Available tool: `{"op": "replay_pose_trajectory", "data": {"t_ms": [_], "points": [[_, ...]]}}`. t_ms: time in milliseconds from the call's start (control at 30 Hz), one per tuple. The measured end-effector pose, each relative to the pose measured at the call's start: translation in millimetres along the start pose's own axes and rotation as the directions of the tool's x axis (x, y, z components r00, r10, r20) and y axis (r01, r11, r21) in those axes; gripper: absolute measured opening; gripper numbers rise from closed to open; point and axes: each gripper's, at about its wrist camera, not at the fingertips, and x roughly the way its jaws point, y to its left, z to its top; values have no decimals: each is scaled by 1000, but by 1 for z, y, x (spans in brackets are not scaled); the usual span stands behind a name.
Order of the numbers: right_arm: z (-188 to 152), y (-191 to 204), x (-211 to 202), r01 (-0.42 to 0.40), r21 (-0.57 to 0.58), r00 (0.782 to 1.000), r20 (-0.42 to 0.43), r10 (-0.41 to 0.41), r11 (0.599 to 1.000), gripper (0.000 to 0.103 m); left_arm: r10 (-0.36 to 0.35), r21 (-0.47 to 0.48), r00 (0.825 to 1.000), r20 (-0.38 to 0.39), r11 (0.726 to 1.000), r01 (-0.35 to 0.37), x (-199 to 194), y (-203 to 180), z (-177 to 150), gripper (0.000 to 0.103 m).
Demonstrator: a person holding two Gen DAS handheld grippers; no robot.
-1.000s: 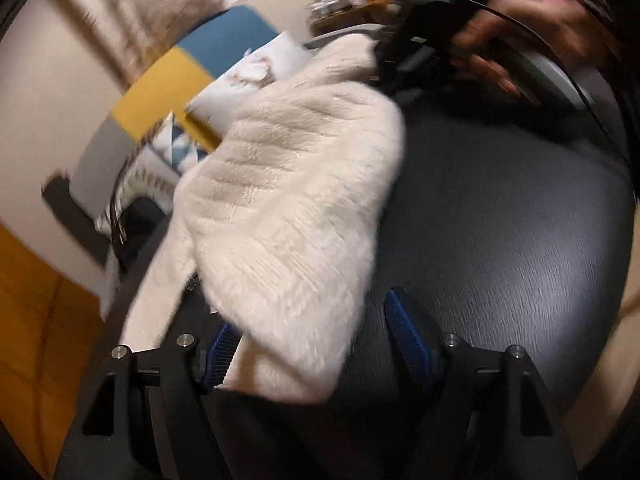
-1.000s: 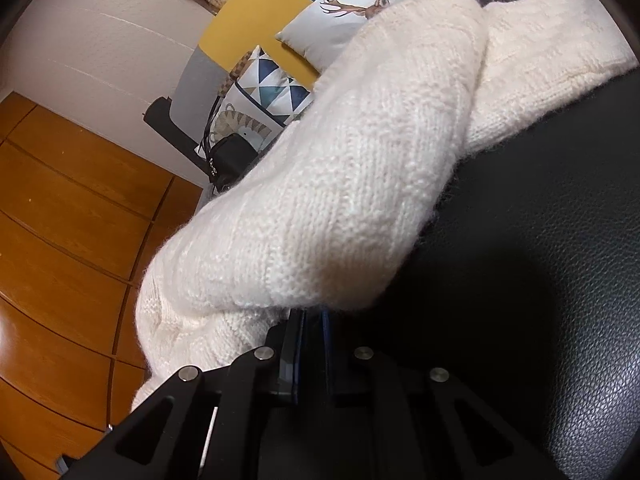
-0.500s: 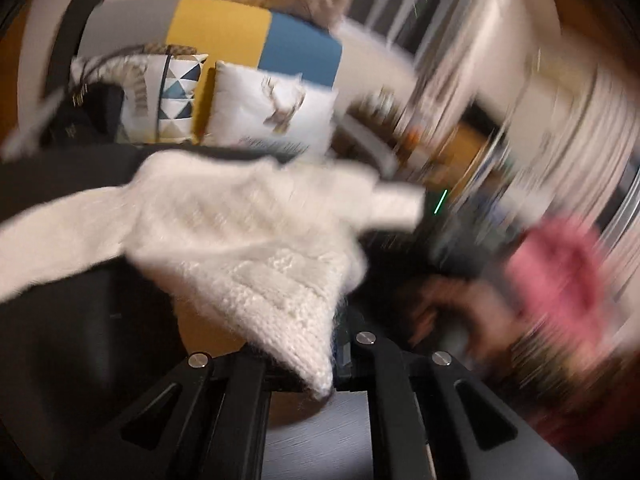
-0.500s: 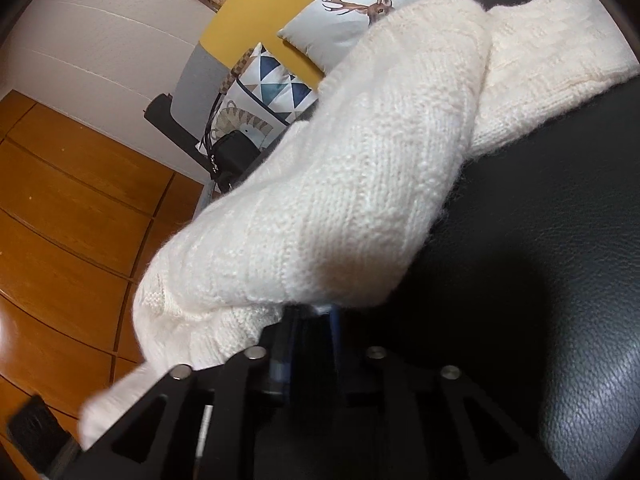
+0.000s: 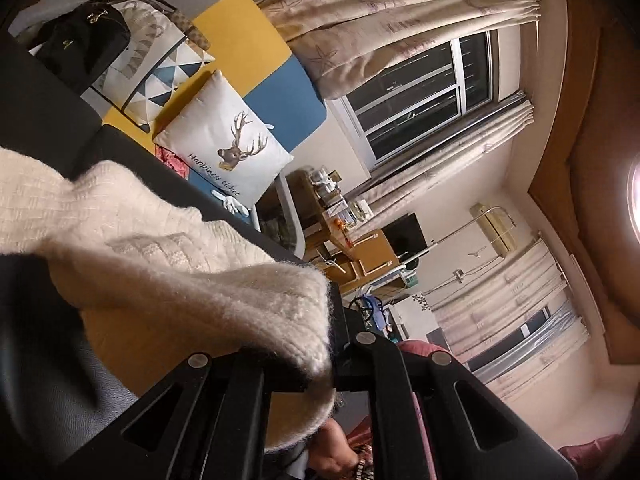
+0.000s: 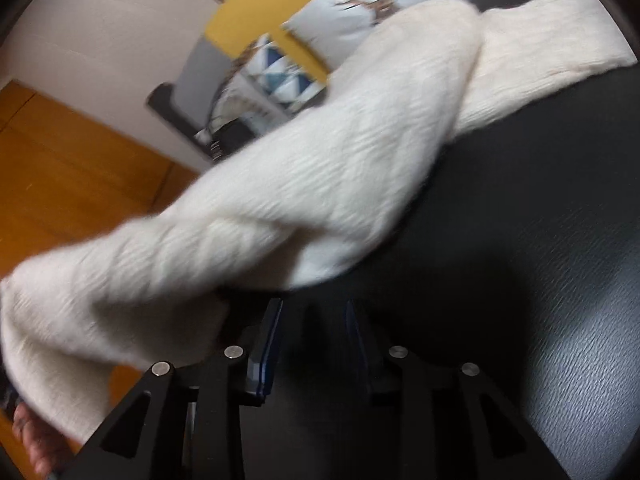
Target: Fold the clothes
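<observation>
Since the earlier frame, the cream-white cable-knit sweater (image 5: 192, 292) has been lifted at one edge: the left hand-held gripper (image 5: 330, 344) has clenched on that thick knitted hem and risen with a strong roll, so its view now tilts toward the window and curtains. The right hand-held gripper (image 6: 312, 320), which was pinched shut on the knit a second ago, has just been opening its jaws; they now stand apart with only the dark surface showing between the blue-edged pads (image 6: 266, 344), and the sweater's fold drapes just above and to the left of them, not pressed by either pad.

The rest of the sweater lies spread over the black leather-textured counter (image 6: 540, 240), one band running up toward the far upper right in the right wrist view, blurred where it hangs at lower left. In the left wrist view the cloth stretches back from the clamped hem to the left edge of the picture, sagging over the dark surface.

Beyond the sweater, a white cushion printed with a stag's head (image 5: 228, 148) leans against a yellow and blue upholstered backrest (image 5: 276, 60), next to a triangle-patterned cushion (image 5: 168, 68) and a black handbag (image 5: 80, 48). Beige star-print curtains (image 5: 380, 20) frame a dark window (image 5: 424, 96). Part of a person's hand (image 5: 332, 456) shows beneath the left gripper, and orange-brown wooden flooring (image 6: 60, 184) fills the left of the right wrist view.
</observation>
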Motion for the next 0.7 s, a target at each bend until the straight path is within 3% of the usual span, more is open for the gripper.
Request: {"op": "replay_pose_trajectory", "data": {"t_ms": [167, 233, 400, 633, 700], "points": [[13, -1, 17, -8, 67, 998, 66, 4, 998, 31, -13, -13, 1000, 1, 1000, 13, 1, 1, 0, 6], [16, -3, 23, -17, 91, 997, 78, 10, 996, 10, -13, -24, 1000, 6, 1000, 13, -1, 5, -2, 6], [21, -18, 16, -114, 148, 993, 34, 110, 982, 7, 36, -39, 999, 20, 999, -35, -13, 21, -4, 6], [40, -1, -39, -201, 50, 979, -27, 202, 978, 4, 77, -131, 996, 42, 989, -71, -29, 59, -10, 6], [52, 6, -63, -260, 38, 966, -1, 260, 965, 0, 88, -159, 995, 52, 984, -78, -36, 69, -11, 6]]}}
